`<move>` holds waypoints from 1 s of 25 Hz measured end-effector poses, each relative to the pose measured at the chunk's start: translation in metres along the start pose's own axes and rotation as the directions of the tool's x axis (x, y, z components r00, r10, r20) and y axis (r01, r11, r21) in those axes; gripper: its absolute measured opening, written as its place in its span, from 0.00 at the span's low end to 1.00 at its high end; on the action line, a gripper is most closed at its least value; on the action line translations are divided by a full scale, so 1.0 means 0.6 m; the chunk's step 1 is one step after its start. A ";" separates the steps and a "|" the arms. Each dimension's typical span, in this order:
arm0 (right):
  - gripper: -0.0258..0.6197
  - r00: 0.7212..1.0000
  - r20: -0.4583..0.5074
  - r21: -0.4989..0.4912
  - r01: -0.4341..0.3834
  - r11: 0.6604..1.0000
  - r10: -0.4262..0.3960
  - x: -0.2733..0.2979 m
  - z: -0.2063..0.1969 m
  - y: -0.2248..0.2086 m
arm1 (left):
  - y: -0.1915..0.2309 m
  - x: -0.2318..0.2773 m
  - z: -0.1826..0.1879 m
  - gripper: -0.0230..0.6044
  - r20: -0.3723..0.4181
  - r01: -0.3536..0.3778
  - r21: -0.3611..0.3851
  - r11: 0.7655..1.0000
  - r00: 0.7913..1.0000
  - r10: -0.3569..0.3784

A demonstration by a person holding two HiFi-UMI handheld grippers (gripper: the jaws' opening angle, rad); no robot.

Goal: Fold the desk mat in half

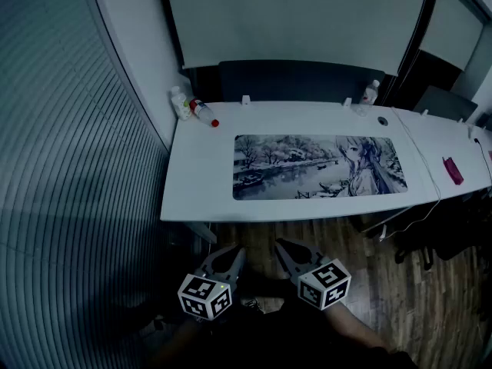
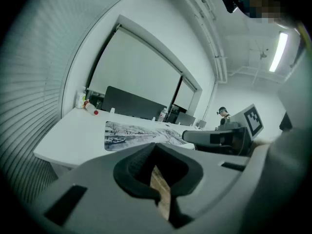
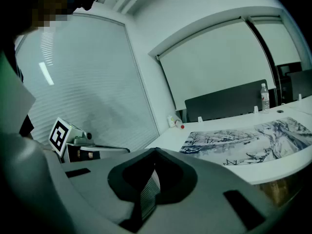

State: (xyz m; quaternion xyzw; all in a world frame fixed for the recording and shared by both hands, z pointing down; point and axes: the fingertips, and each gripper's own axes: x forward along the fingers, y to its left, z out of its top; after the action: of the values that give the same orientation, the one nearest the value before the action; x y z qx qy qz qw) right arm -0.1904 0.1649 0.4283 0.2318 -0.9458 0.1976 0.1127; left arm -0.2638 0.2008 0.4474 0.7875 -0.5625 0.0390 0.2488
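The desk mat (image 1: 319, 167), printed with a grey snowy scene and a figure, lies flat and unfolded on the white desk (image 1: 200, 183). It also shows in the left gripper view (image 2: 141, 133) and the right gripper view (image 3: 243, 143). Both grippers hang low in front of the desk, over the wooden floor, well short of the mat. My left gripper (image 1: 234, 254) (image 2: 155, 146) has its jaws together with nothing in them. My right gripper (image 1: 283, 246) (image 3: 155, 151) is also shut and empty. They point toward the desk's front edge, side by side.
A red-capped bottle (image 1: 204, 112) lies at the desk's back left, and a clear bottle (image 1: 370, 92) stands at the back right. A pink object (image 1: 453, 170) and a cable lie on the adjoining desk. A dark chair back (image 1: 292, 81) stands behind. Slatted blinds (image 1: 69, 167) line the left.
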 end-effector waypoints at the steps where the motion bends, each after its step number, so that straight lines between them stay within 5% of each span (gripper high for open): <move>1: 0.07 1.000 -0.002 0.001 0.001 1.000 -0.001 -0.001 -0.001 0.000 | -0.001 0.000 -0.001 0.05 0.000 0.000 0.000 1.000 1.000 0.000; 25: 0.08 1.000 -0.018 0.009 -0.025 1.000 0.025 0.030 -0.012 -0.014 | 0.023 0.006 -0.023 0.05 -0.010 -0.043 -0.036 0.998 0.999 0.043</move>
State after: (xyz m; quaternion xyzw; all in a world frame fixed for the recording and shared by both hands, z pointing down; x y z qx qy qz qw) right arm -0.2011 0.1541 0.4431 0.2186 -0.9466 0.2054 0.1178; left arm -0.2717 0.2001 0.4654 0.7703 -0.5789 0.0375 0.2647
